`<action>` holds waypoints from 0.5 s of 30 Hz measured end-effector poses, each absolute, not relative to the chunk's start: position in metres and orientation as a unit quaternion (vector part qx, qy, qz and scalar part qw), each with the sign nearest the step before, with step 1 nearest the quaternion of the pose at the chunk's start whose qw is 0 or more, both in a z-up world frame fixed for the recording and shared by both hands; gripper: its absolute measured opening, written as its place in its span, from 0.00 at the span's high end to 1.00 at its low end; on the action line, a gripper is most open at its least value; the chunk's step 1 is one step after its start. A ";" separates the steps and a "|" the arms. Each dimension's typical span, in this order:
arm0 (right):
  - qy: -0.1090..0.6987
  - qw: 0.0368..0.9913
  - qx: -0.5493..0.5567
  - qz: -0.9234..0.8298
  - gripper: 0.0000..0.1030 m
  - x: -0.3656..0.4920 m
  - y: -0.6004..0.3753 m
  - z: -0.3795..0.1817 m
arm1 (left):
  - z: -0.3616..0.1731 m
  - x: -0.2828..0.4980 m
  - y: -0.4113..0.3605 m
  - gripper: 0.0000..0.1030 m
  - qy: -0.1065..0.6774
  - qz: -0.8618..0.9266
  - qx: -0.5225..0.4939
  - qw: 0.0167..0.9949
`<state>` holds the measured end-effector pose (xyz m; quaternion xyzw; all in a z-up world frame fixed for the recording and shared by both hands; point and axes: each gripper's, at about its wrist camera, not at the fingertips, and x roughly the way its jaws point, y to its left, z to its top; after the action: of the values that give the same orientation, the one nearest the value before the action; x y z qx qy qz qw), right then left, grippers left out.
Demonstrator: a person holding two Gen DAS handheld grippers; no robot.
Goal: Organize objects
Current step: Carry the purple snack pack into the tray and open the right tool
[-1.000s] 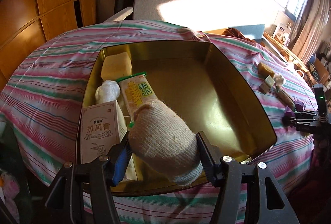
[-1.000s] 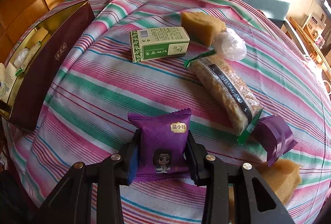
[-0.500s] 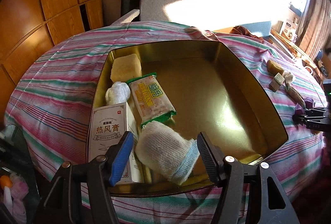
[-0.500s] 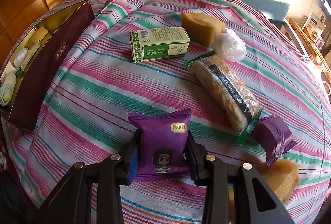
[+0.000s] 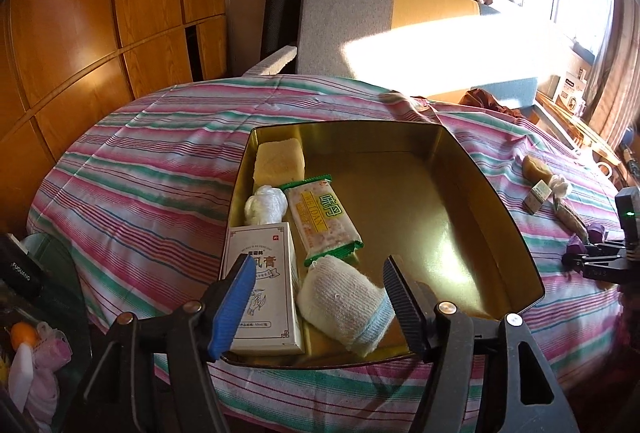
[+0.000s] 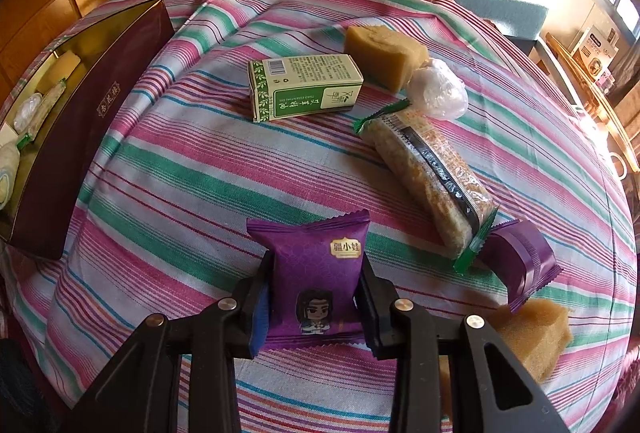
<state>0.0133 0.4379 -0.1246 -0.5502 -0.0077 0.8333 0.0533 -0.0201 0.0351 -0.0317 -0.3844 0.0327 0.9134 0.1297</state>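
Observation:
A gold-lined tin box sits on the striped tablecloth. Along its left side lie a yellow sponge block, a white wrapped ball, a green-edged snack bar, a white carton and a rolled white sock. My left gripper is open above the sock, not touching it. My right gripper is shut on a purple snack packet on the cloth. The box shows at far left in the right wrist view.
On the cloth beyond the right gripper lie a green carton, a tan sponge block, a white wrapped ball, a long snack bar, a second purple packet and another sponge. A chair stands behind the table.
My left gripper opened and let the sock drop into the box, then pulled back and up. The right gripper stayed shut on the purple packet without moving.

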 end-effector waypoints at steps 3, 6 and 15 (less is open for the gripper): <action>0.009 0.059 -0.544 0.837 0.65 0.013 0.432 -0.116 | -0.030 -0.020 0.030 0.35 0.023 0.915 -0.382 0.129; 0.018 0.051 -0.516 0.855 0.65 0.015 0.418 -0.093 | -0.028 -0.020 0.025 0.35 0.019 0.917 -0.379 0.126; 0.024 -0.041 -0.440 0.897 0.65 -0.005 0.324 -0.021 | -0.032 -0.022 0.007 0.35 -0.008 0.918 -0.379 0.117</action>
<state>-0.0047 0.3242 -0.0212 -0.4399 0.0243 0.8967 -0.0414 -0.0221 0.0075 -0.0318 -0.3794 -0.0078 0.9178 0.1171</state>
